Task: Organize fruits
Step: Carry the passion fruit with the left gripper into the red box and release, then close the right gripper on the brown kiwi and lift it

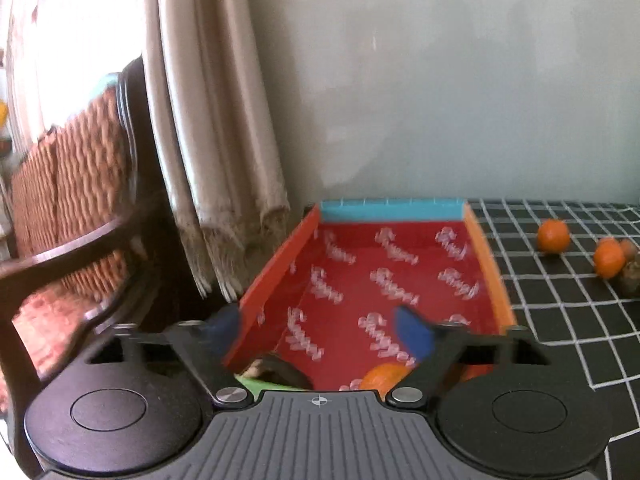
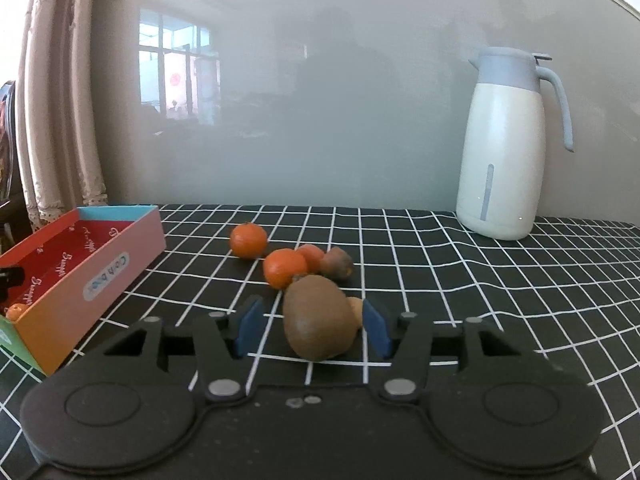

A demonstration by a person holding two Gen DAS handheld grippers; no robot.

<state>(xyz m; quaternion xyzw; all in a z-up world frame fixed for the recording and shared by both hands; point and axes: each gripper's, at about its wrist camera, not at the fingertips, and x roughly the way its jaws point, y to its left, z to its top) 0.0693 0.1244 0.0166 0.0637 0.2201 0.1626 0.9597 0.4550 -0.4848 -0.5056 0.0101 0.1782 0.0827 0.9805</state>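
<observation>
Left gripper (image 1: 322, 334) and right gripper (image 2: 312, 330), jaws spread wide (blue pads apart).

Daylight from left, blown-out glare behind beige pleated curtain (image 1: 208, 128). Left view motion-blurred; right view sharper. Glossy grey wall panel (image 2: 320, 120) reflects window. Fisheye bending and dark corners at edges.

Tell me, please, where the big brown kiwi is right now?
In the right wrist view, the big brown kiwi lies on the black checked tablecloth between the right gripper's open jaws, just before the orange tangerines.
</observation>
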